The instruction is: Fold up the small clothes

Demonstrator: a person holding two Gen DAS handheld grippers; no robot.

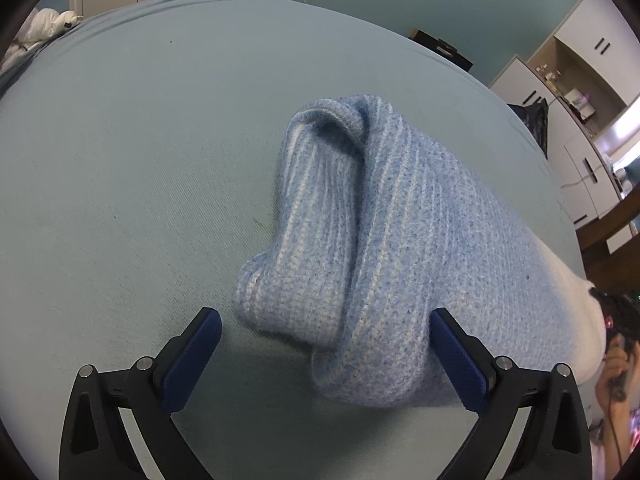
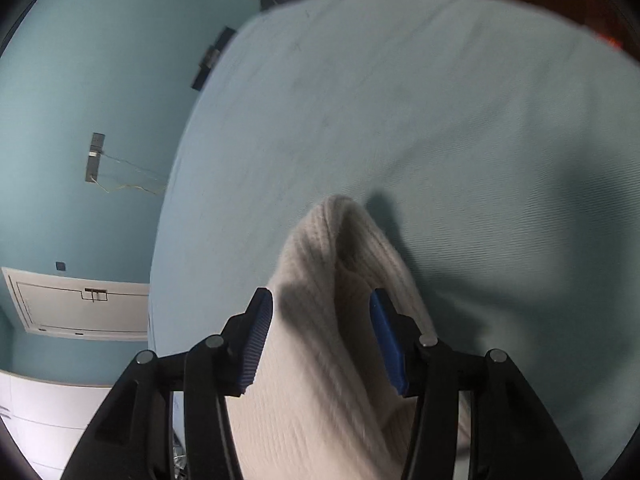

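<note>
A light blue and white knitted garment (image 1: 380,208) lies rumpled and rolled on the pale blue bed sheet (image 1: 140,140). My left gripper (image 1: 324,316) stands wide open just above it. The garment's near end lies between the fingers, and the right finger (image 1: 460,360) rests against the knit. In the right wrist view a cream ribbed knit (image 2: 332,380) rises in a tented fold between the blue pads of my right gripper (image 2: 320,296). These jaws are partly apart and open, with the cloth loose between them. Whether the cream knit belongs to the blue garment is unclear.
The bed sheet (image 2: 440,120) stretches away ahead of both grippers. A white puffy jacket (image 1: 44,28) lies at the bed's far left corner. White cupboards (image 1: 580,60) and a dark bag (image 1: 532,116) stand beyond the right edge. A person's hand (image 1: 616,368) shows at the lower right.
</note>
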